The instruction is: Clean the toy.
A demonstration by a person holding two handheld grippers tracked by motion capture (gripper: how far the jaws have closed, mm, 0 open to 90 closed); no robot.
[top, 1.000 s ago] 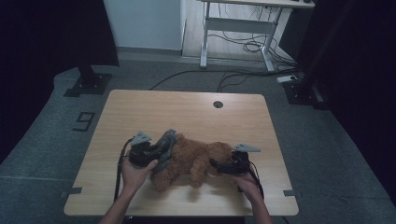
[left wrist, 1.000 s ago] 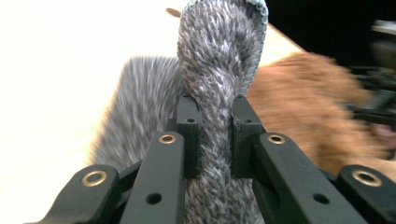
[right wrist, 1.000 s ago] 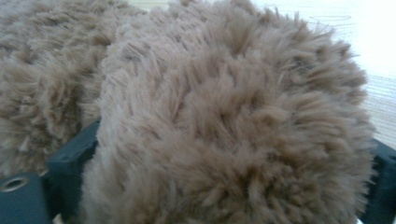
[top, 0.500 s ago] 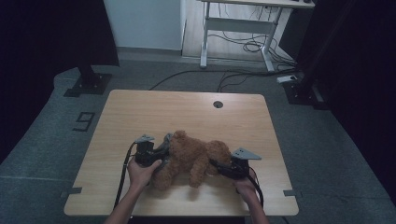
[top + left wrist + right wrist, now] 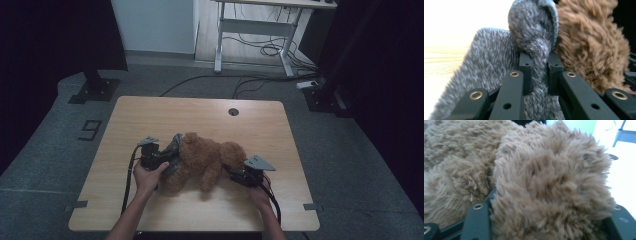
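Teddy bear (image 5: 207,159) has shifted toward the near edge of the desk (image 5: 200,112) over the last second and now lies on its side, mid-desk. Left tongs (image 5: 537,72) clenched on a fold of grey knit cloth (image 5: 489,75) at the bear's left end. Right tongs (image 5: 235,175) pressed into the fur; can't tell if closed. Looks like the knit is being worked on or off the bear, unfinished.

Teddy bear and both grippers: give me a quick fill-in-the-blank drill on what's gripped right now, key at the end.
1. The left gripper is shut on a fold of ____ knit fabric.
2. The right gripper grips the teddy bear's ____ fur.
3. The bear lies on a ____ table.

Missing words: grey; brown; wooden
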